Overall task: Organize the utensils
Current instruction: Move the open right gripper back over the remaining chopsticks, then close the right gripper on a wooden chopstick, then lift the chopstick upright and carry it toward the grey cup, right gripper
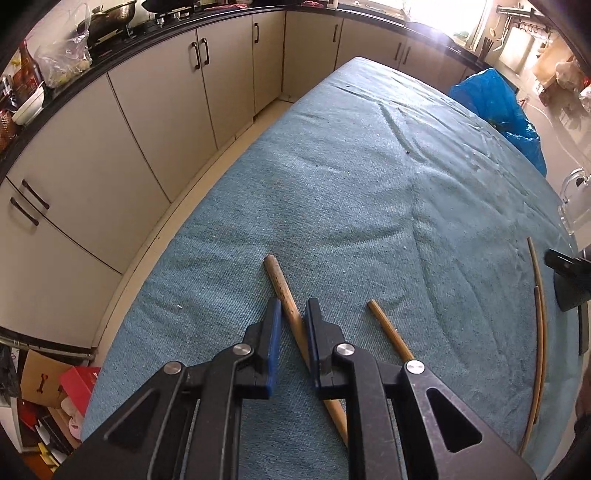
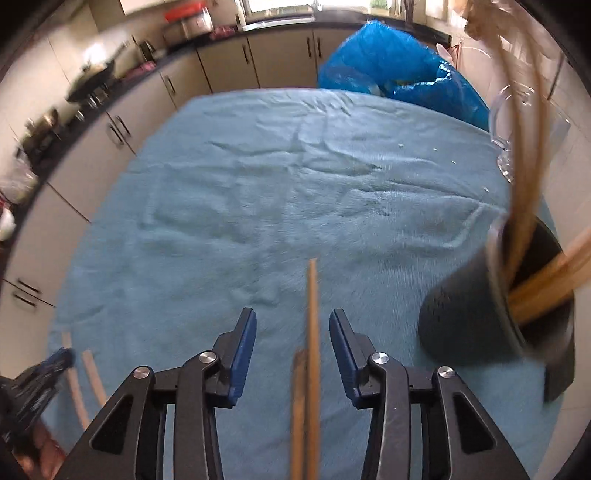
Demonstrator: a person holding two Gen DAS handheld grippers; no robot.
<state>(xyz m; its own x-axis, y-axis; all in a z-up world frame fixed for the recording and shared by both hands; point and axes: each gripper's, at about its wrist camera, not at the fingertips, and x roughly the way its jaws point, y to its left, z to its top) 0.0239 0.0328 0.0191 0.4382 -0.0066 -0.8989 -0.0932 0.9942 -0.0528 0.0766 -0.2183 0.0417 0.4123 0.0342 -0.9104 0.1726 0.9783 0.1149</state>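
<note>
Fingers (image 1: 275, 321) bracket wooden handle (image 1: 284, 291); right gripper (image 2: 292, 332) gapes over chopsticks (image 2: 313, 332).

I observe a home kitchen: beige cabinets (image 1: 155, 110) under a dark countertop (image 1: 122, 35), wok (image 1: 109, 16) on top.

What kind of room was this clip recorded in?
Most likely a home kitchen. A run of base cabinets sits under a dark counter that carries a wok on a stove, and wooden utensils stand in a dark holder on the cloth-covered table.
</note>
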